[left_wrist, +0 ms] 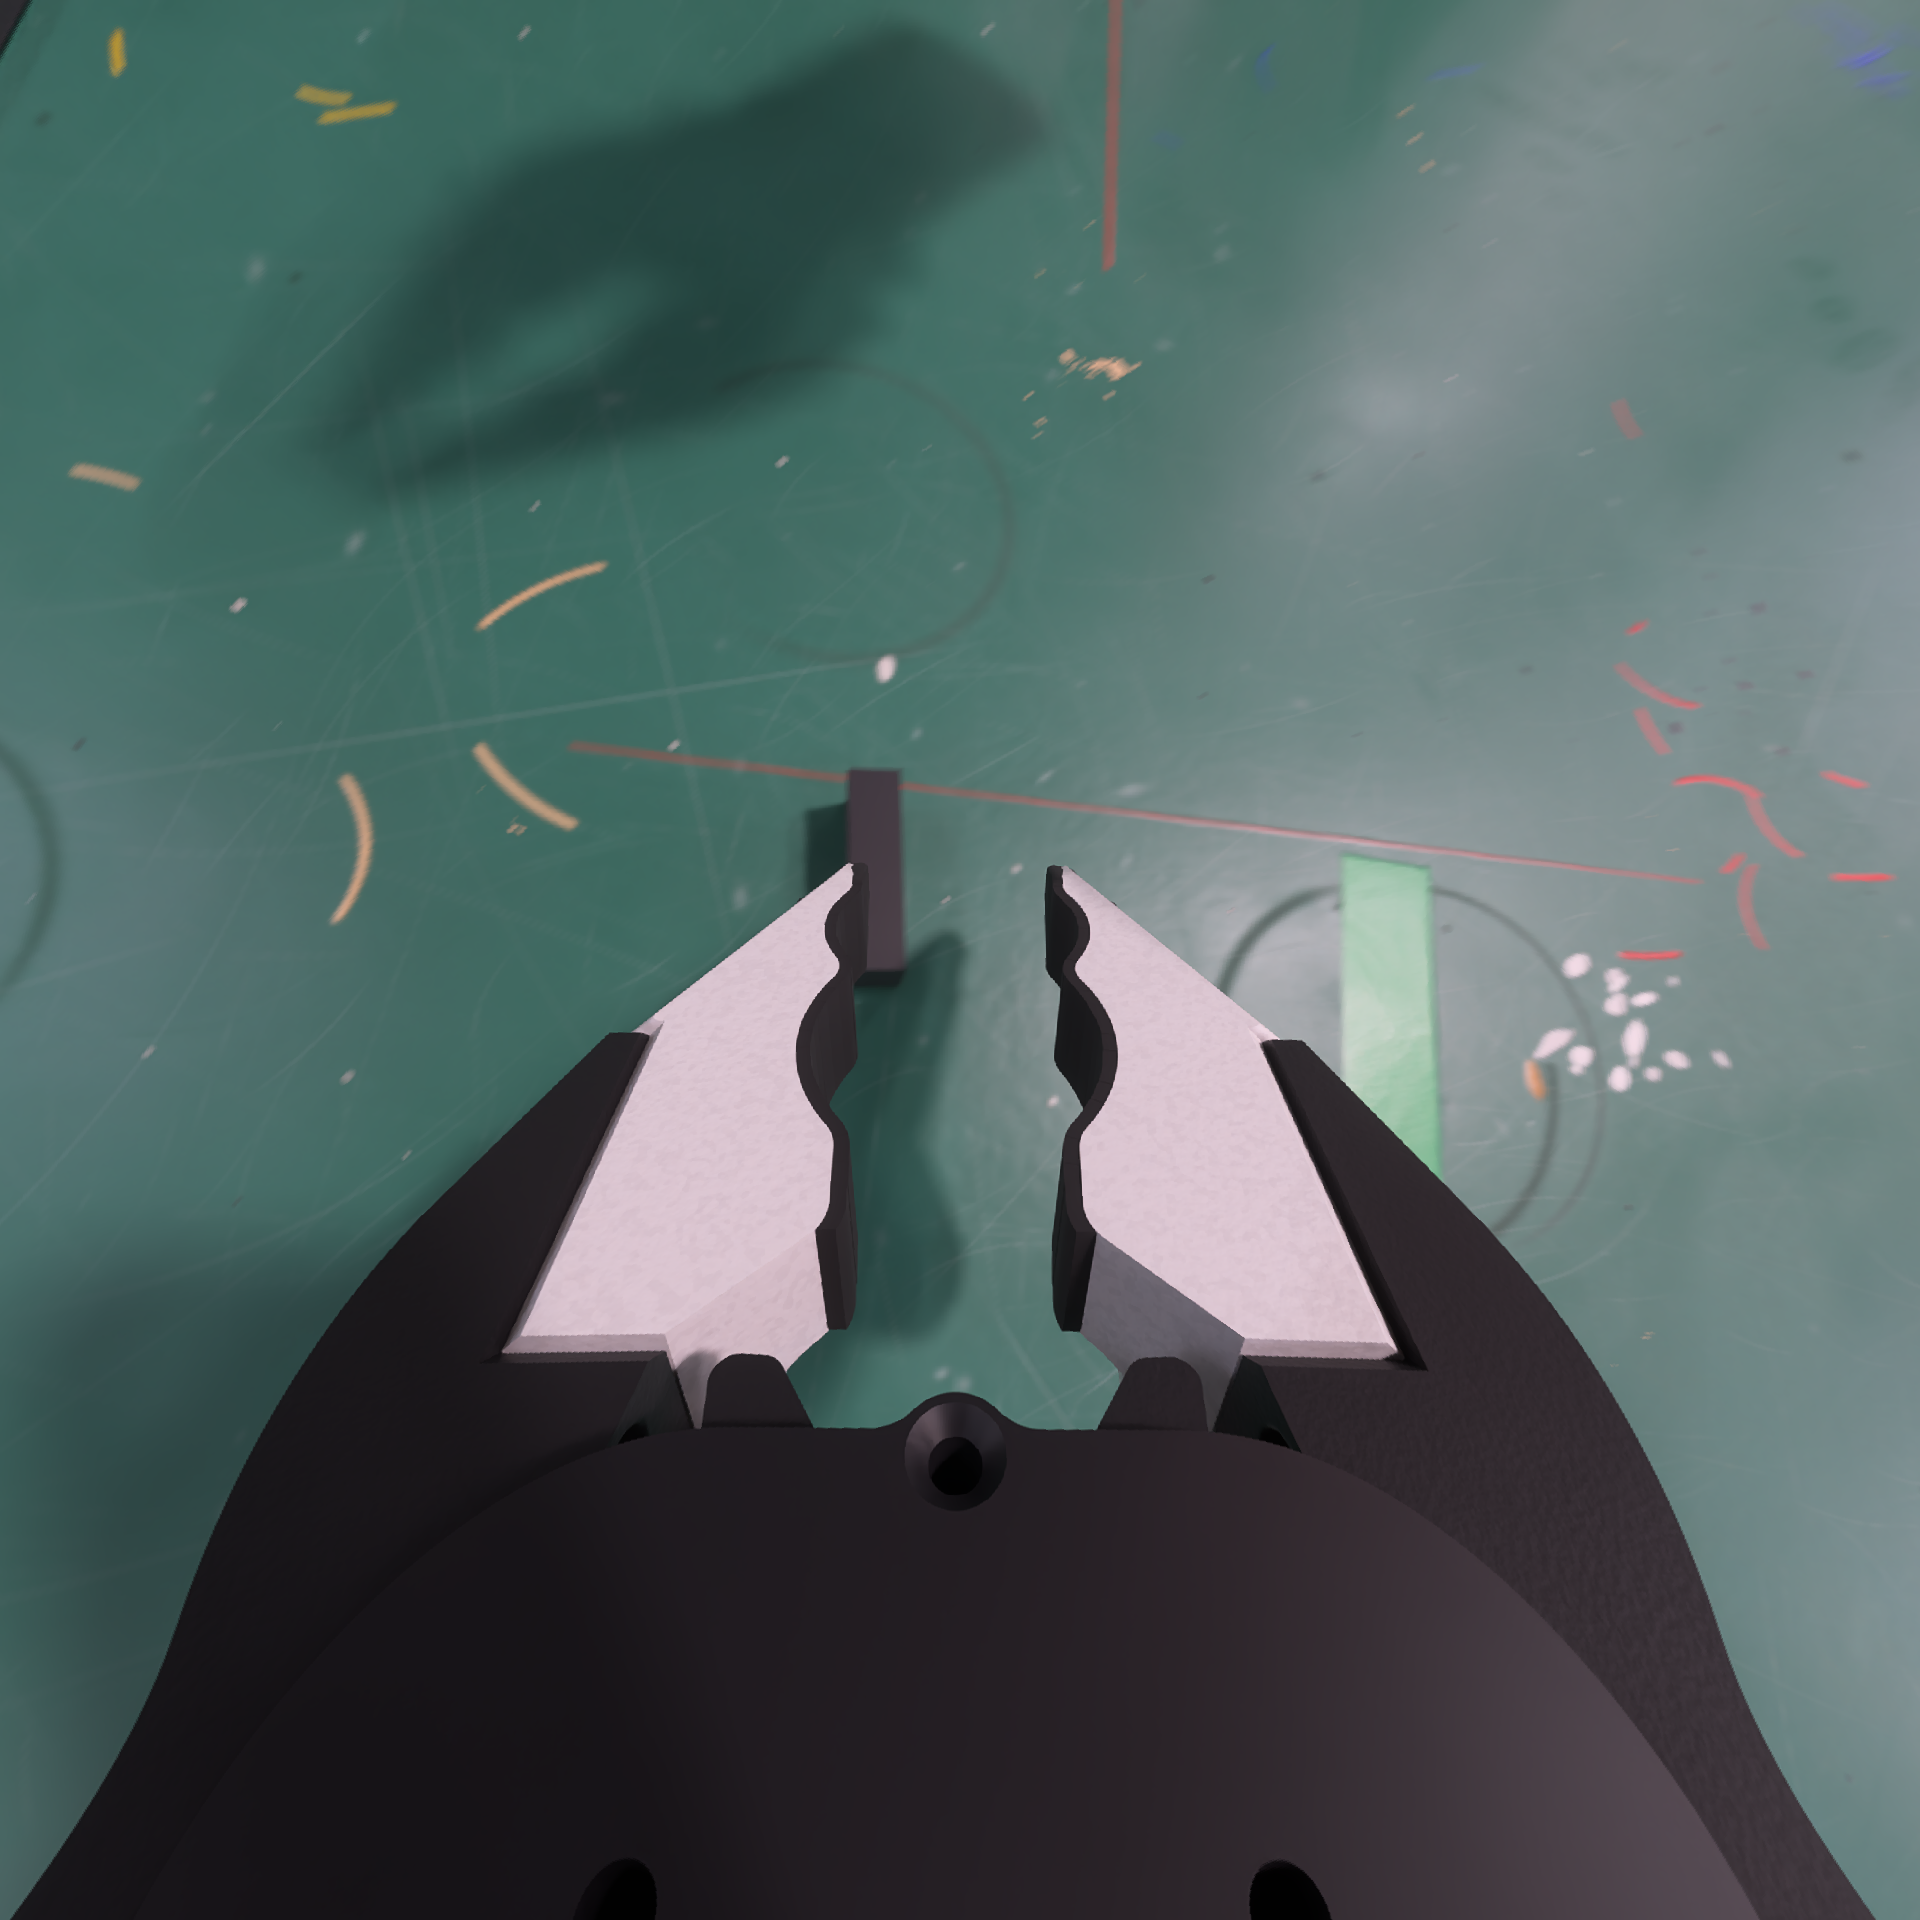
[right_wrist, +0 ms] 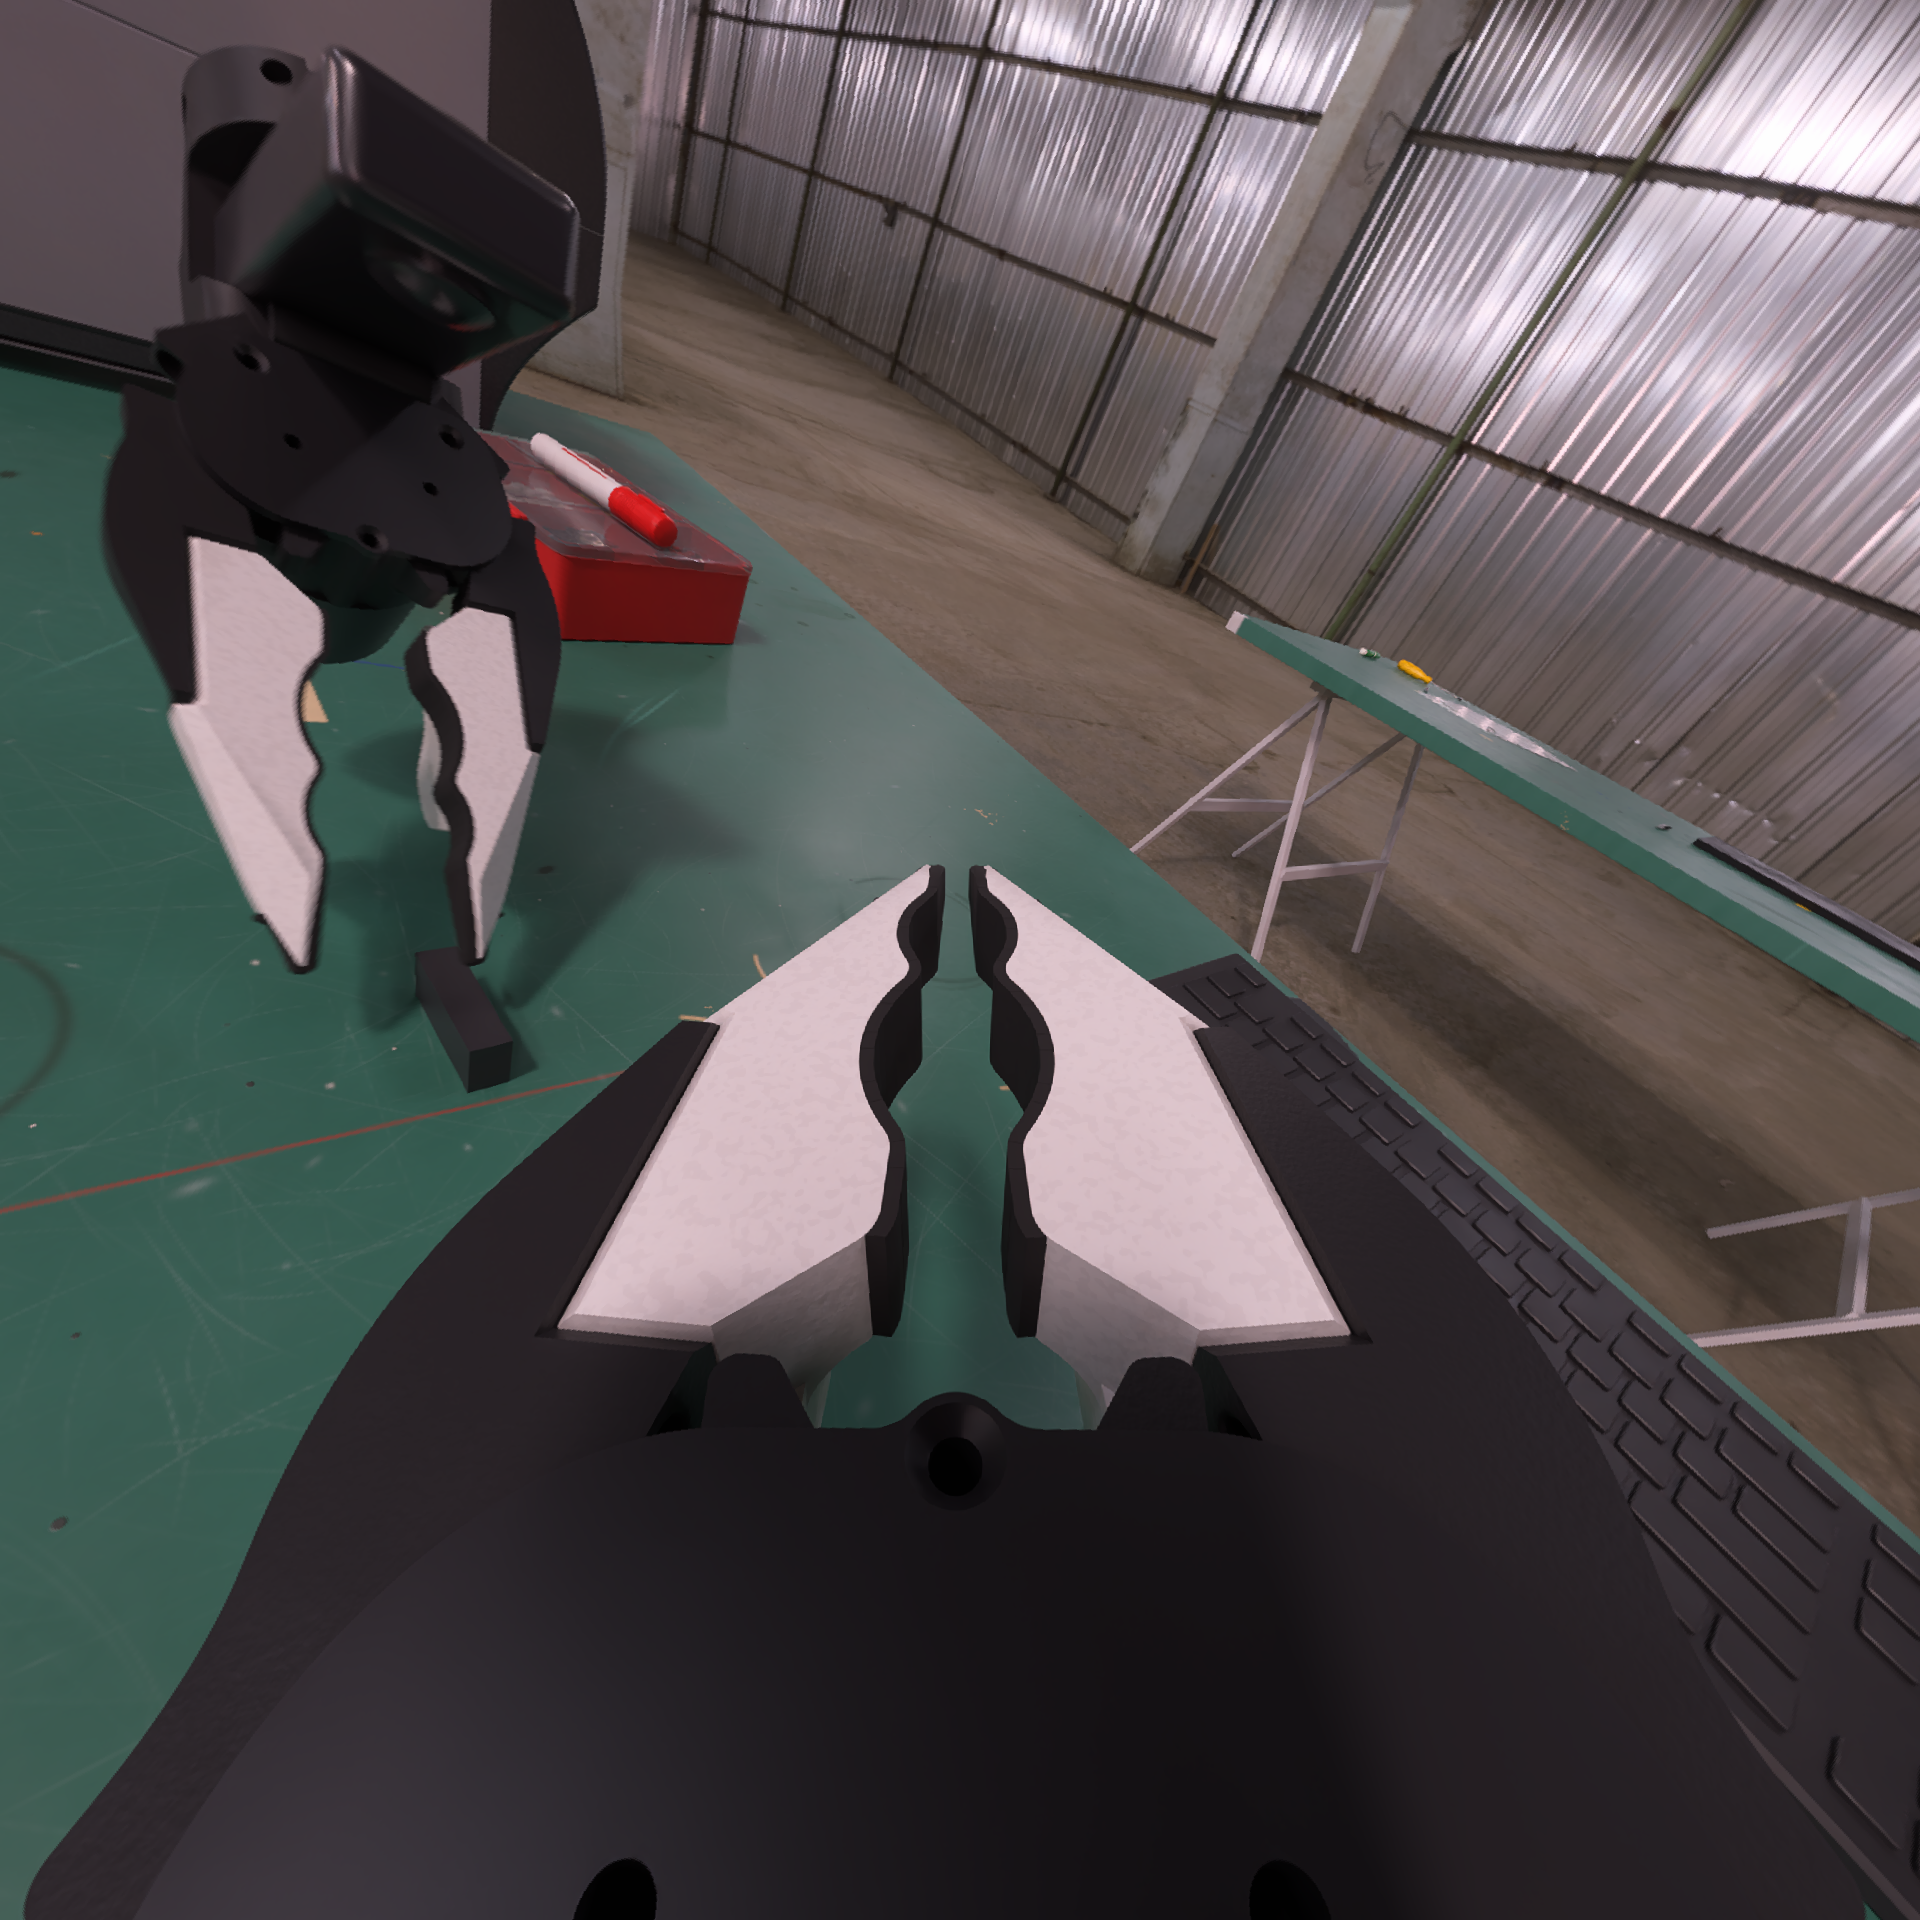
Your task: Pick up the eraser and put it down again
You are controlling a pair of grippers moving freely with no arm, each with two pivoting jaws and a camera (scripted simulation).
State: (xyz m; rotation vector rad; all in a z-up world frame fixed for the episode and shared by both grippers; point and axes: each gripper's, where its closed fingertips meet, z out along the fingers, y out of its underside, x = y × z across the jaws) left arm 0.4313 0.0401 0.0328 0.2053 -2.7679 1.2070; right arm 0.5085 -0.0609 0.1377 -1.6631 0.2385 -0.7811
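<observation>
The eraser (left_wrist: pixel 876 862) is a small black block lying flat on the green mat (left_wrist: pixel 623 987). My left gripper (left_wrist: pixel 952 873) is open and empty, pointing down at the mat. The eraser lies at the left edge of the gap, partly hidden behind the left fingertip. In the right wrist view the left gripper (right_wrist: pixel 387 956) hovers low, one fingertip right at the far end of the eraser (right_wrist: pixel 465 1023); I cannot tell if they touch. My right gripper (right_wrist: pixel 956 883) is shut and empty, apart to the right of the eraser.
A red box (right_wrist: pixel 644 597) with a red-capped white marker (right_wrist: pixel 603 488) on it stands behind the left gripper. A black keyboard (right_wrist: pixel 1558 1299) lies along the table's right edge. A green tape strip (left_wrist: pixel 1387 997) lies right of the eraser. A second table (right_wrist: pixel 1558 758) stands far off.
</observation>
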